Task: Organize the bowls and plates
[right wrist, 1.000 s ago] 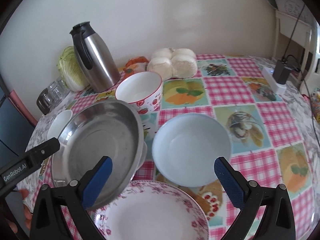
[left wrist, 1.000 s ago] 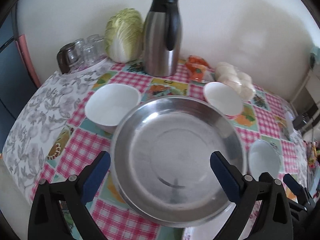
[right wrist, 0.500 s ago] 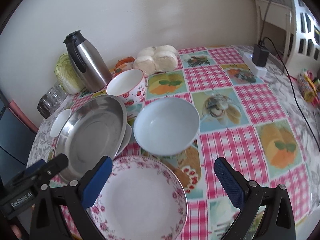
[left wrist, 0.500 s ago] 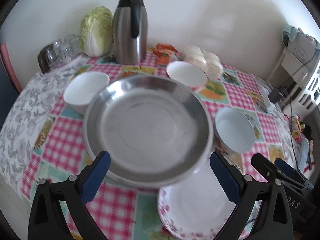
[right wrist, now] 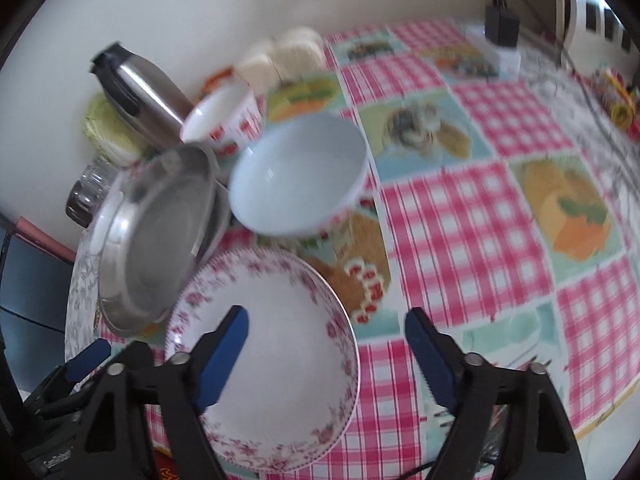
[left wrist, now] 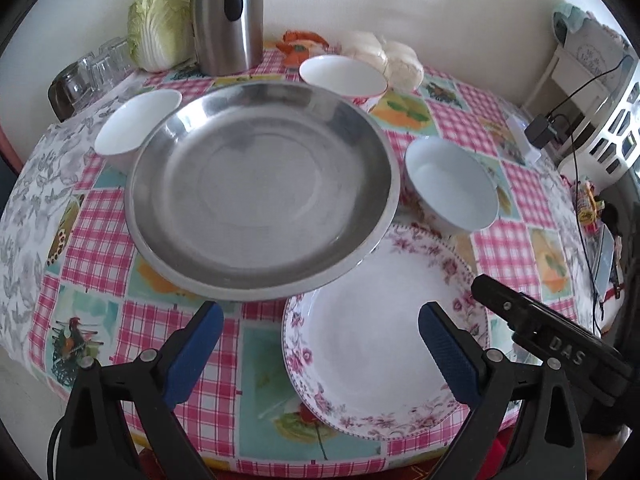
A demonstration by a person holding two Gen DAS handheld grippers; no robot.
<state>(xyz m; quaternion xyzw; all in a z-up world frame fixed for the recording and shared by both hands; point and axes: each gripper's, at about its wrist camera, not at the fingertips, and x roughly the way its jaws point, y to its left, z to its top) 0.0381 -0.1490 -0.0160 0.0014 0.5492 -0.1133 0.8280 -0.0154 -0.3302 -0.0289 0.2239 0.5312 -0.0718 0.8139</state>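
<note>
Steel is dominating the left wrist view: the wide metal pan (left wrist: 260,192) is sitting on the checked worktop (left wrist: 96,248), its near edge overlapping the rim of the floral plate (left wrist: 384,352), so the two largest flat pieces are lying side by side near the front edge, probably within easy reach for stacking. Three bowls are ringing them: a plain white bowl (left wrist: 136,128) touching the pan's far left side, a red-patterned bowl (left wrist: 344,78) behind it, and a pale blue bowl (left wrist: 450,184) just beside the plate's far edge.

Empty and spread wide, the left gripper (left wrist: 318,344) is hanging above the seam between pan and plate, jaws well apart and touching nothing. Over the floral plate's near rim the right gripper (right wrist: 326,344) is closing its jaws; the plate's right rim is passing between them, but the pads are not pressing on it yet. That suggests the plate is the piece about to be lifted. The thermos (left wrist: 226,16) and cabbage (left wrist: 162,24) are standing at the back, clear of the dishes.
</note>
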